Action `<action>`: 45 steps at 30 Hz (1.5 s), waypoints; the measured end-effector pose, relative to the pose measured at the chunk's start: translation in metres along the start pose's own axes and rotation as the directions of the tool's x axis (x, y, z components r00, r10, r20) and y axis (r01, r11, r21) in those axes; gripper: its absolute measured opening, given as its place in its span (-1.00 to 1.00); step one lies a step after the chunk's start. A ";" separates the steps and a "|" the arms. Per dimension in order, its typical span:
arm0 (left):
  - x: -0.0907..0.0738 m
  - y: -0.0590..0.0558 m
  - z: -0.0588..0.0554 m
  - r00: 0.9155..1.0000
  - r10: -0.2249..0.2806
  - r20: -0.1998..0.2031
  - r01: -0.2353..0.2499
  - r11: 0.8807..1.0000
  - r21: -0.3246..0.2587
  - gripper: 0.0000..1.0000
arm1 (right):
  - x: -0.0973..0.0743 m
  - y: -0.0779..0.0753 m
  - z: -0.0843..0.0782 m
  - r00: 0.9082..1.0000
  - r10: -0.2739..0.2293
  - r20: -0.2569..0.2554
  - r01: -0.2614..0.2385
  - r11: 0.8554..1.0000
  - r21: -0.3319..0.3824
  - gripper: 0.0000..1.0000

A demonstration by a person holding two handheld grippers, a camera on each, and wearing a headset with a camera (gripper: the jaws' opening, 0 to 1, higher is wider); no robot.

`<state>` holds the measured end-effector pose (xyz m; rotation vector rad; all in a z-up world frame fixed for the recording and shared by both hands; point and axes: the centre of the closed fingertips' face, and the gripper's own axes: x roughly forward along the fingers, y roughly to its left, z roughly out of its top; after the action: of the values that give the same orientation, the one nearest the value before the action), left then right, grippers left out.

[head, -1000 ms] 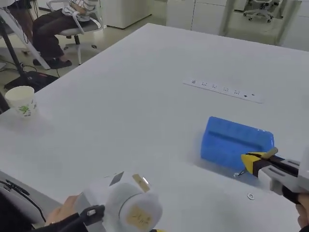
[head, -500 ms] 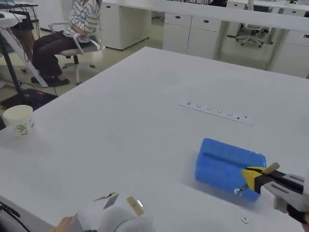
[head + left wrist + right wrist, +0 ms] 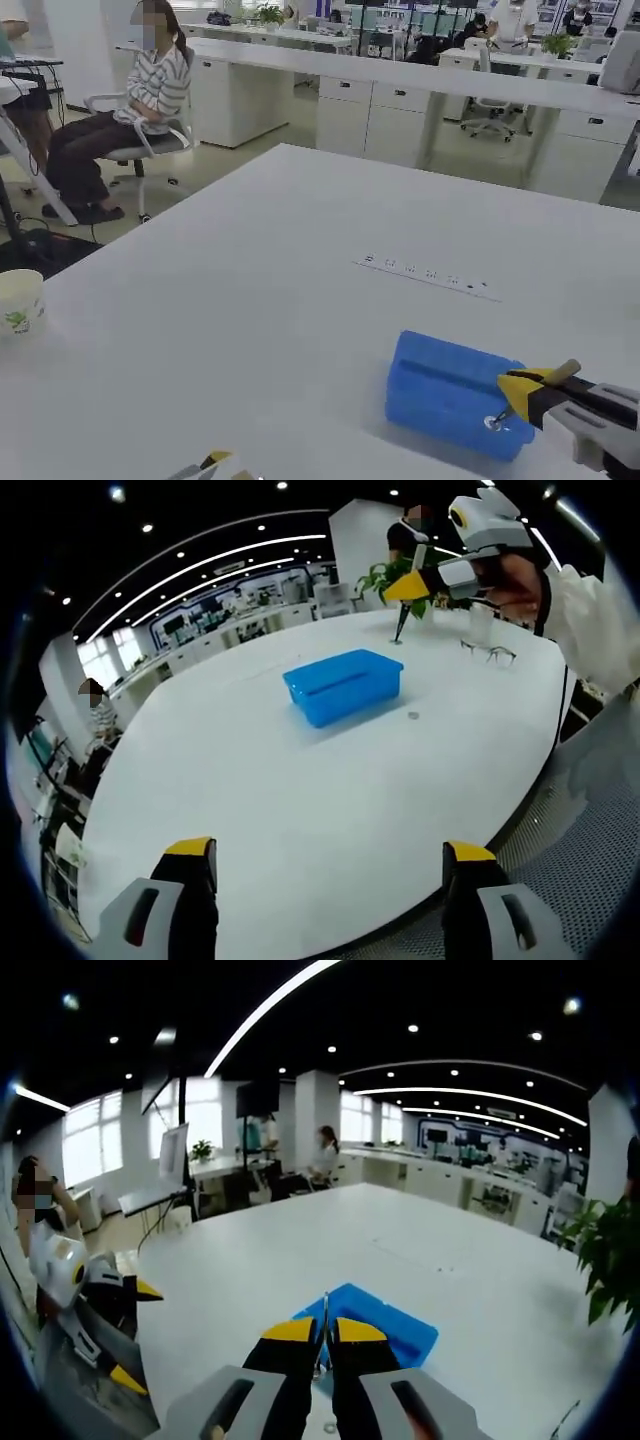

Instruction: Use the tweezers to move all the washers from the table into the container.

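A blue rectangular container point(image 3: 440, 385) stands on the white table. My right gripper point(image 3: 512, 385) hovers at its near right corner, shut on thin metal tweezers point(image 3: 500, 412) that point down. A small grey piece that looks like a washer point(image 3: 492, 424) hangs at their tip, in front of the container's wall. In the right gripper view the yellow jaws pinch the tweezers point(image 3: 325, 1310) above the container point(image 3: 385, 1325). My left gripper point(image 3: 330, 852) is open and holds nothing, well back from the container point(image 3: 345, 683). One washer point(image 3: 413, 716) lies on the table beside the container.
A white power strip point(image 3: 425, 275) lies beyond the container. A paper cup point(image 3: 18, 302) stands at the table's left edge. Glasses point(image 3: 490, 652) lie on the table past the container. A person sits on a chair point(image 3: 140, 150) off the far left corner.
The head camera has tilted up, so everything sits lower in the picture. My right gripper and the tweezers keep their place at the container's near right corner.
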<state>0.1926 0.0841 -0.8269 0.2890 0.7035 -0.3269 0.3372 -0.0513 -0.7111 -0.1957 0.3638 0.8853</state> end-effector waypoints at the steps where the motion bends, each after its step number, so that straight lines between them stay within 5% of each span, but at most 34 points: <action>1: 0.000 0.000 -0.001 1.000 0.003 -0.004 -0.003 1.000 0.014 0.94 | 0.000 0.000 0.001 1.000 -0.003 0.006 0.003 1.000 -0.001 -0.96; 8: -0.003 -0.007 0.002 1.000 -0.026 0.001 0.026 0.997 0.068 0.95 | 0.000 -0.008 0.007 0.999 -0.025 0.033 0.024 1.000 0.017 -0.96; 16: -0.008 -0.013 0.025 0.994 -0.080 0.078 0.076 0.995 0.059 0.92 | 0.001 -0.024 0.011 0.998 -0.049 0.040 0.048 0.998 0.028 -0.96; 19: -0.010 -0.020 0.038 0.982 -0.119 0.145 0.107 0.990 0.087 0.91 | 0.004 -0.029 0.008 0.998 -0.058 0.029 0.058 0.998 0.008 -0.96; 26: -0.013 -0.024 0.042 0.977 -0.146 0.154 0.138 0.988 0.062 0.93 | 0.014 -0.036 0.001 0.999 -0.050 0.015 0.050 0.998 0.025 -0.96; 31: -0.012 -0.033 0.057 0.960 -0.186 0.209 0.167 0.980 0.107 0.93 | 0.028 -0.045 -0.004 0.999 -0.049 0.005 0.049 0.998 0.041 -0.96; 45: -0.005 -0.034 0.044 0.975 -0.167 0.148 0.145 0.978 0.150 0.91 | 0.061 -0.050 -0.025 0.999 -0.026 -0.027 0.028 0.998 0.063 -0.96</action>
<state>0.2013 0.0381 -0.7962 0.3361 0.5465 -0.5448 0.4055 -0.0462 -0.7565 -0.1540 0.4121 0.8440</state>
